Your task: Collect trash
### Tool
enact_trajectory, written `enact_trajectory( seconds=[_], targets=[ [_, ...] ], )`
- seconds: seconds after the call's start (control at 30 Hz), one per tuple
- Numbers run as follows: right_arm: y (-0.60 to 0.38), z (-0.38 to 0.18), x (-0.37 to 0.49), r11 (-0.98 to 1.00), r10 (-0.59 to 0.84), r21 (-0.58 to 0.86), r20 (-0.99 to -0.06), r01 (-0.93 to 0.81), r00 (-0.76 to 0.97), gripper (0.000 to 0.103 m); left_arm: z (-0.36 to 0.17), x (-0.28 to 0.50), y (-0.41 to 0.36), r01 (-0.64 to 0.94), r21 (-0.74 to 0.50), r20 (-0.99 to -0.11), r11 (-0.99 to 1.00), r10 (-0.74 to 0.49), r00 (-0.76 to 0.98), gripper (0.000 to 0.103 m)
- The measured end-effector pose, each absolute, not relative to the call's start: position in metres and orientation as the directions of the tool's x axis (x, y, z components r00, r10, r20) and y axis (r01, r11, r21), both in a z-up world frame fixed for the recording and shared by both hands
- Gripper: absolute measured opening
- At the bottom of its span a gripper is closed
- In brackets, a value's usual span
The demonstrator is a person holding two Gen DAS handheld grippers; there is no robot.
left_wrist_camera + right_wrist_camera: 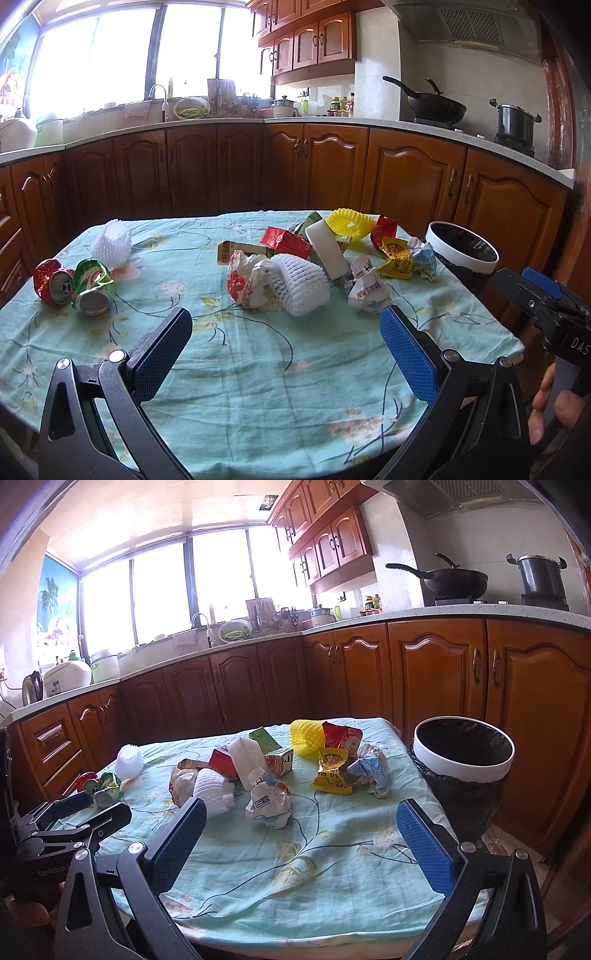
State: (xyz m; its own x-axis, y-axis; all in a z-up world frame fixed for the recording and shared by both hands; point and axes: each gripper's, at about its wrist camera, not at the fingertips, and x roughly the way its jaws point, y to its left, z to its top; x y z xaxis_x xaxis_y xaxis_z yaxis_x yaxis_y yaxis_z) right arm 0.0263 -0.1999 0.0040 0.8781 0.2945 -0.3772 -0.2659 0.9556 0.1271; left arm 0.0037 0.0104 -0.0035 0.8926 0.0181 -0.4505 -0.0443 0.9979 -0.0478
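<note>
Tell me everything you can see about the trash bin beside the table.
The trash bin is round, with a white rim at the top and a black plastic bag lining it; the bag also hangs crumpled over the outside below the rim. It stands upright and open off the table's right side, in front of the wooden cabinets. No trash is visible inside it. Neither gripper touches it.

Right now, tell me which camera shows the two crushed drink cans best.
The left wrist view. The crushed red can and crushed green can lie side by side, large and unobstructed on the floral tablecloth. The right wrist view shows them small, partly hidden behind the left gripper.
</note>
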Motion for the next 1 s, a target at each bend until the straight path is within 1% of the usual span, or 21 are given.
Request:
enact_trajectory(
  seconds=[0.57, 1.0],
  targets=[
    [-0.198, 0.002, 0.028, 0.947, 0.321, 0.143, -0.379, -0.288, 0.868, 0.103, -0.005, 0.004, 0.014, -0.05, -0.047, -0.457, 0.998, 0.022, 0.889, 0.103],
    [-0.201, -0.001, 0.039, 0.94, 0.341, 0.174, -0.395, -0.295, 0.853, 0.103, -0.01, 0.019, 0.011, -0.047, -0.045, -0.488, 0.998, 0.019, 0.873, 0.103]
  ],
)
